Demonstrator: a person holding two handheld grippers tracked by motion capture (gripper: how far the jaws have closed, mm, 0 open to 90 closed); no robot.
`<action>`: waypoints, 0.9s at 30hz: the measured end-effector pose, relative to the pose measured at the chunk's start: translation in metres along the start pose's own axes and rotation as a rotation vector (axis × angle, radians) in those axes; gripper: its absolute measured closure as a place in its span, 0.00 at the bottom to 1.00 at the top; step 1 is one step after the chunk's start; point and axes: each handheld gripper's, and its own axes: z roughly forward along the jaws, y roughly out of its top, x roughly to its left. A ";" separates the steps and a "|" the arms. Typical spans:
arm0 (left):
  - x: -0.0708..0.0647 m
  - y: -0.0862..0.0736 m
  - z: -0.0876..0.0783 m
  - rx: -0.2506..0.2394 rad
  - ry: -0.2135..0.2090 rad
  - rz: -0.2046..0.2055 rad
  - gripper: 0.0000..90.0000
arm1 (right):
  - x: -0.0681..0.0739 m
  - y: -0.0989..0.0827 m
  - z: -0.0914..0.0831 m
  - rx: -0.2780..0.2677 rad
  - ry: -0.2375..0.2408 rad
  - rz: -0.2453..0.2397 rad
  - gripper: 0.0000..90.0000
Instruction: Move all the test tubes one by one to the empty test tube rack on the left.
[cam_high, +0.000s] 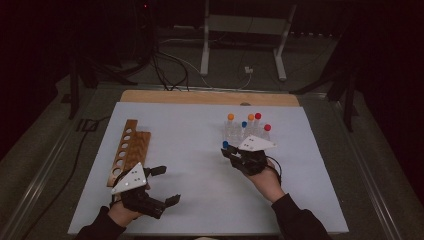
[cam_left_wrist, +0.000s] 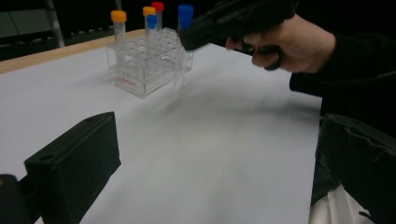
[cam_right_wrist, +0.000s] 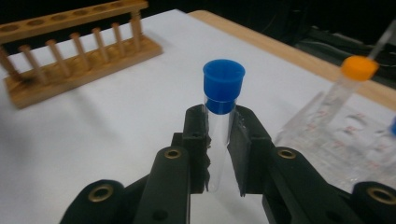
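My right gripper (cam_right_wrist: 219, 154) has its jaws clamped on a clear test tube with a blue cap (cam_right_wrist: 222, 107), gripping the glass just under the cap. The tube stands upright between the jaws and looks empty. In the high view I see the right gripper (cam_high: 231, 152) over the white desk (cam_high: 200, 165), just near-left of the clear plastic rack (cam_high: 245, 132), with the blue cap (cam_high: 225, 144) at its tip.

The clear plastic rack (cam_left_wrist: 147, 65) sits on the far right part of the desk. From above I count five capped tubes standing in it: two with orange caps (cam_high: 230, 116), two with red caps (cam_high: 258, 116) and one with a blue cap (cam_high: 244, 124). They appear empty as far as I can tell. Many of its holes are unfilled. With the one I am holding, that makes six tubes.

The wooden test tube rack (cam_high: 129, 150) lies on the left side of the desk, well apart from the plastic one. I count six round holes along its top bar, and none holds a tube.

My left gripper (cam_high: 162, 185) is at the near left, just near the wooden rack's near end, with its jaws wide apart and nothing between them.
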 end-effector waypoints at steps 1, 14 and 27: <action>-0.001 0.003 0.002 0.002 -0.009 0.004 0.01 | 0.002 -0.001 0.000 0.003 0.007 -0.002 0.86; -0.006 0.031 0.030 -0.014 -0.063 0.012 0.01 | 0.024 -0.006 -0.004 0.018 0.093 -0.045 0.86; 0.001 0.057 0.057 -0.031 -0.060 0.037 0.07 | 0.030 -0.005 -0.006 0.001 0.118 -0.049 0.86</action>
